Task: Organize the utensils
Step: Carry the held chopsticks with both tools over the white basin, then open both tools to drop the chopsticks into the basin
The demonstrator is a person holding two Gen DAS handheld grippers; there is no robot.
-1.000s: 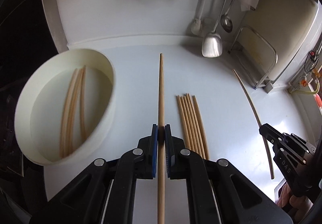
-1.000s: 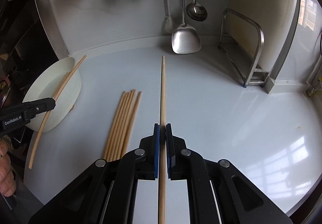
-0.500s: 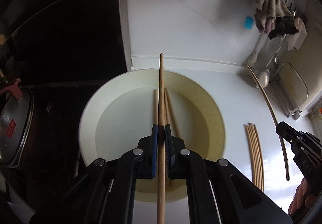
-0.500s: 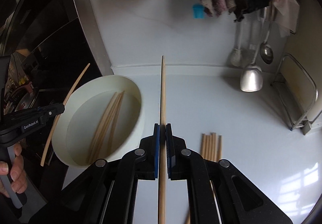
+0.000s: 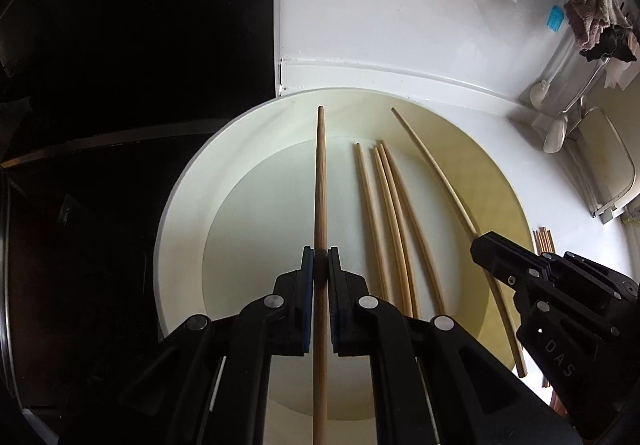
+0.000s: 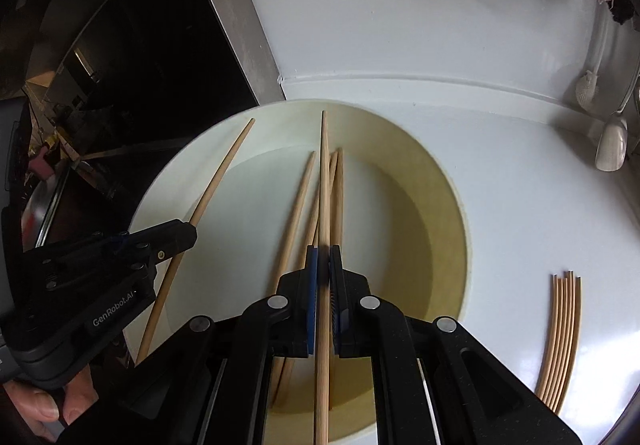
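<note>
White tabletop (image 5: 460, 93) w/ a white wall behind & a dark appliance to the left is carrying a wide cream bowl (image 5: 188, 189), and you're holding both tools over it.

Your left tool (image 5: 318, 265) is pinching one chopstick (image 5: 321, 181) btwn its blue pads, jaws closed down to the stick's width. Stick's long axis is running straight ahead along the fingers, tip reaching toward the bowl's far rim. Your right tool (image 6: 323, 265) is gripping a second chopstick (image 6: 325, 173) the same way, also nearly closed on it, pointing across the bowl & sitting right above the three chopsticks (image 5: 384, 213) already lying in the bottom.

Key relation: both held sticks are lying roughly parallel to the ones in the bowl, left stick on the emptier left side, right stick over the pile. Judging from that, both look ready to drop; the left one is having more bare floor under it.

Room: bowl's left rim is sitting close to the tabletop edge & the dark appliance, so I'd keep the left tool inboard. To the right, open tabletop, w/ a bundle of remaining chopsticks (image 6: 560, 333) lying well apart from the bowl, nearer your right tool.
</note>
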